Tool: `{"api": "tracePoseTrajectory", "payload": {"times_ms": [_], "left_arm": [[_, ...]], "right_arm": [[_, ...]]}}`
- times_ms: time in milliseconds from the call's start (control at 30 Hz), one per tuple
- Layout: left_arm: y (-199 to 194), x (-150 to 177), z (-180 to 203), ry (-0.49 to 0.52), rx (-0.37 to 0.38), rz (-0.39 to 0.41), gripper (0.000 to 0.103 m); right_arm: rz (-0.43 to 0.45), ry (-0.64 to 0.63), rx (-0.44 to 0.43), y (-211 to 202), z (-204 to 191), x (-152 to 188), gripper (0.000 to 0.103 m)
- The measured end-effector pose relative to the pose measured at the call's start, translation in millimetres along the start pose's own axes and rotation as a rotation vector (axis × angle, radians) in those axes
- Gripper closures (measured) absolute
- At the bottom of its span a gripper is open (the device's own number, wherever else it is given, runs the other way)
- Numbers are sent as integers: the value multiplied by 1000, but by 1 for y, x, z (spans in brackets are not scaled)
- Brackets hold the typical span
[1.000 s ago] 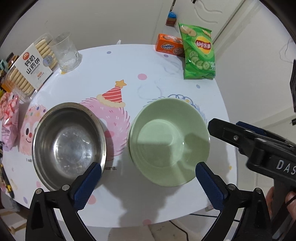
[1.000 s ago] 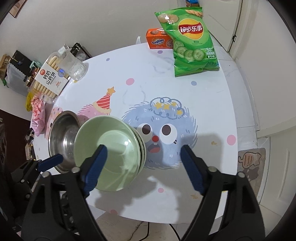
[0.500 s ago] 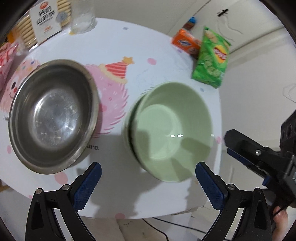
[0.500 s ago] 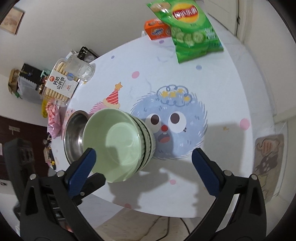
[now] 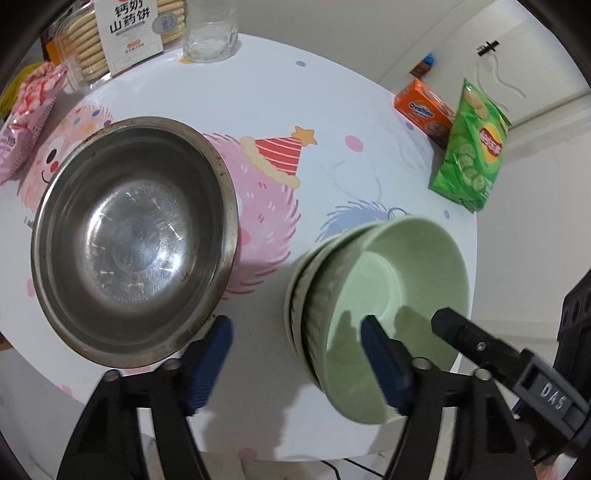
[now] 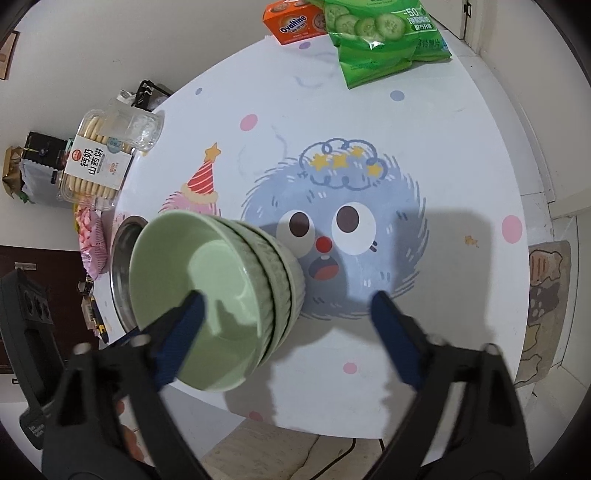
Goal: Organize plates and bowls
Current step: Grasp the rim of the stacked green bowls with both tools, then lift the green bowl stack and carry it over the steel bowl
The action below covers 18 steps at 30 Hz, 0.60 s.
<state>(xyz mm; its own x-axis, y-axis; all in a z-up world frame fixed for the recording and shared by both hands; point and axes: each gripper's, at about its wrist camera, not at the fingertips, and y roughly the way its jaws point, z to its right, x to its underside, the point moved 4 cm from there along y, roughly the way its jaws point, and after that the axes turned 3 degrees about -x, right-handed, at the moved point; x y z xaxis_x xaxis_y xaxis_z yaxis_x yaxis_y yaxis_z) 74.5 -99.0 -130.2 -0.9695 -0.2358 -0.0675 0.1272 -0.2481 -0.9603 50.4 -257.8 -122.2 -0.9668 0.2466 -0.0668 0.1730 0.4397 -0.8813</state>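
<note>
A stack of green bowls (image 5: 373, 306) stands near the front edge of the surface (image 5: 295, 103), right of its middle, and a steel bowl (image 5: 133, 243) stands near the front-left edge, just beside the stack but apart from it. The green bowls are nested one in another, about three of them, and the top bowl is empty. The steel bowl is also empty. I judge that the nesting saves room, and that the steel bowl is wide enough to take the stack or to stay as its neighbour.

The left tongs (image 5: 295, 354) have just been closing and are now about half open. One pad (image 5: 380, 354) is inside the top green bowl and the other is outside, on the steel bowl side, so the near wall of the stack is between them. The pads do not press on it yet, as far as I can see. The right tongs (image 6: 288, 328) have also just been closing, but they are wide open; their left pad (image 6: 181, 328) is over the inside of the top bowl and the right pad is over the bare surface. I think both tongs come from above to take the rim from two sides, so that the stack does not tip.

At the back edge there are a chips bag (image 5: 472, 158), an orange box (image 5: 424, 110), a biscuit box (image 5: 122, 33) and a glass (image 5: 210, 33), which looks empty.
</note>
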Motion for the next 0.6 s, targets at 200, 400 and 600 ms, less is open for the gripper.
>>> {"api": "tracePoseTrajectory", "payload": {"times_ms": [200,400,600], "left_arm": [[4,-9,3,-15,6,-2,49],[13,-9,6,-12,22,-36,73],[14,-10,5,-12,27,-54,76]], "right_arm": [[-24,0,10,10,1,0,44],[-60,-14,20,23,-2,1,67],[-81,-43,30,27,-7,3,80]]}}
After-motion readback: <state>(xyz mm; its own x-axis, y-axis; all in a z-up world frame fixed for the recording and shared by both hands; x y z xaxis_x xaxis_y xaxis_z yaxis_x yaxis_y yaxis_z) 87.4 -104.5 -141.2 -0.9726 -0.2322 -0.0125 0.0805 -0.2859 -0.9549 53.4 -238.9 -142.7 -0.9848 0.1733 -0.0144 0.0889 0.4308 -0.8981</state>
